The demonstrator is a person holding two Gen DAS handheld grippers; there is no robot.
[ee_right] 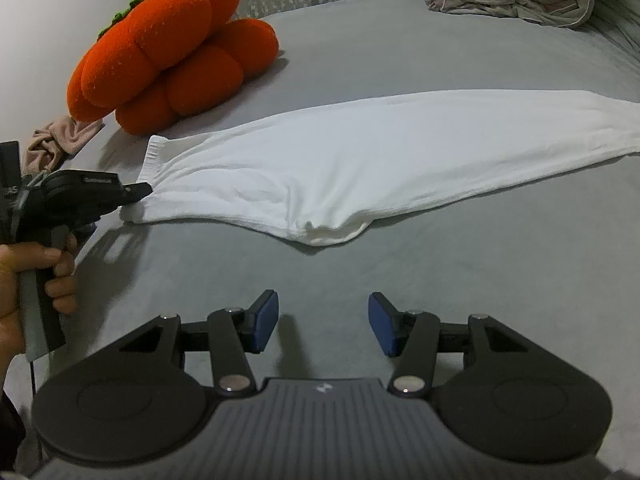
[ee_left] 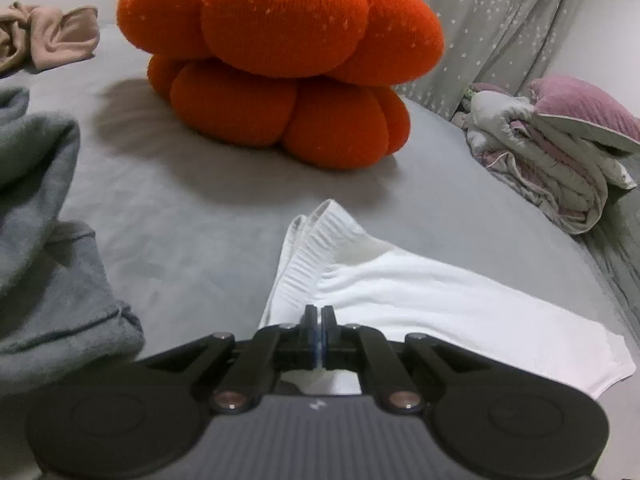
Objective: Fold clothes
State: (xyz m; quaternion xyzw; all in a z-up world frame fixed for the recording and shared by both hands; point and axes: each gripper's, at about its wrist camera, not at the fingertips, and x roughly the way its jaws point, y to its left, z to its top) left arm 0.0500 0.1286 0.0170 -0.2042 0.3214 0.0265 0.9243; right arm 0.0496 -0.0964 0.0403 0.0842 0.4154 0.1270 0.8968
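Right wrist view: white garment [ee_right: 340,160], soft ribbed-waist knit, lies folded lengthwise on the grey sheet [ee_right: 400,280]. Left gripper [ee_right: 142,191] is clenched on its waistband corner; right gripper [ee_right: 323,322] hovers released, empty. Recommend gripping the near edge, carrying both ends evenly. Orange knitted cushion [ee_right: 168,56] sits beyond.

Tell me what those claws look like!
Each claw, left and right, has black linkage arms with silver pivot pins, round black side discs, blue pads and a ribbed grey body bearing a small white logo.
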